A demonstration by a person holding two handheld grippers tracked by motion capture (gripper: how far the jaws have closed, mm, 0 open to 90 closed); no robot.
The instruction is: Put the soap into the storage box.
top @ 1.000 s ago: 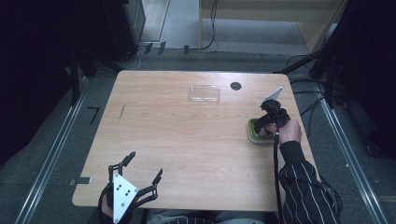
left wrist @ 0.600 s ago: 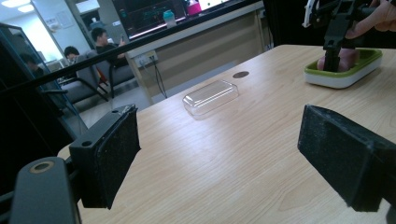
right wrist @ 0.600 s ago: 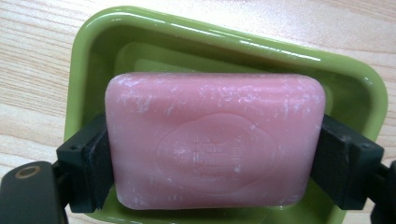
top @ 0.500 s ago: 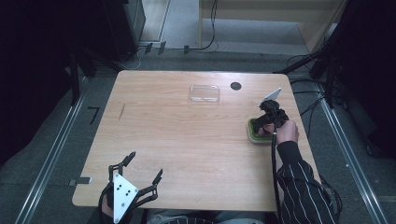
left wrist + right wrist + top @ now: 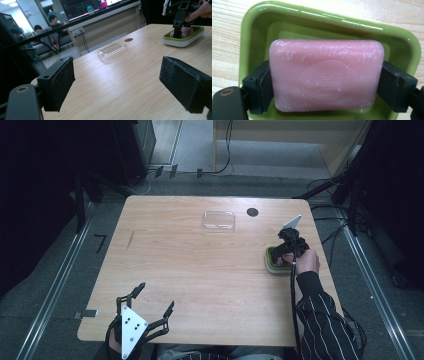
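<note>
No text could be read anywhere: the pink soap carried a round embossed stamp whose characters were too faint to make out, and the monitors far behind the table showed only blurred coloured lines, with no legible label or number.

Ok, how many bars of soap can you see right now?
1: a pink soap bar in the green soap dish near the table's right edge, clamped between the right hand-held gripper's jaws. Nothing suggests others hidden.

Wooden table, grey floor with cables; dim, dark surroundings
</note>
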